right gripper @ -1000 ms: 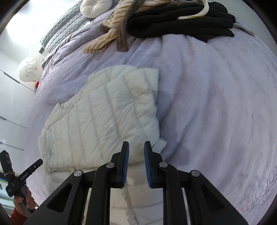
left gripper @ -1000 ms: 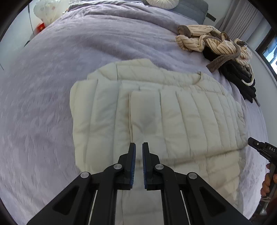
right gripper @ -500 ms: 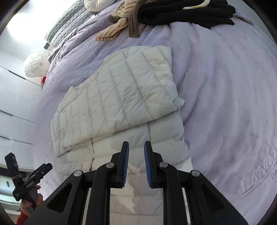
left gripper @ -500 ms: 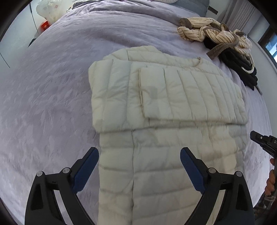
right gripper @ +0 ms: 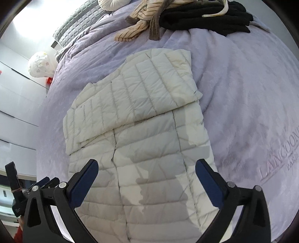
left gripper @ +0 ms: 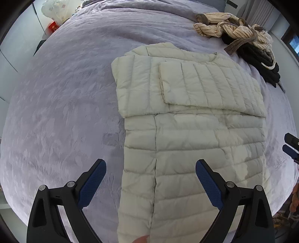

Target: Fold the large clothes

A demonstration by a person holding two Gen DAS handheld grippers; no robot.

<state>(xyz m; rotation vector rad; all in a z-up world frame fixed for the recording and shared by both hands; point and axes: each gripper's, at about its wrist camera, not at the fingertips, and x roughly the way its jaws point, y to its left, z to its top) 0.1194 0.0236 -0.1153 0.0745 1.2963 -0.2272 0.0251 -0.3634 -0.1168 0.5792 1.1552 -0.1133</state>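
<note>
A cream quilted puffer jacket [left gripper: 186, 119] lies flat on the lilac bedspread [left gripper: 65, 104], with both sleeves folded across its chest. It also shows in the right wrist view [right gripper: 145, 134]. My left gripper [left gripper: 151, 168] is open and empty, above the jacket's lower half near its left edge. My right gripper [right gripper: 146, 168] is open and empty, above the lower half near the hem. The right gripper's tip [left gripper: 290, 145] shows at the right edge of the left wrist view. The left gripper [right gripper: 20, 188] shows at the lower left of the right wrist view.
A pile of striped beige clothes [left gripper: 229, 26] and black clothes [left gripper: 261, 58] lies at the far right of the bed; it also shows in the right wrist view [right gripper: 196, 16]. A grey pillow [right gripper: 80, 24] lies at the head. White cupboards [right gripper: 16, 104] stand beside the bed.
Both grippers have opened, the left first and the right after. Both have pulled back from the folded sleeves toward the hem, so more of the jacket's lower half shows.
</note>
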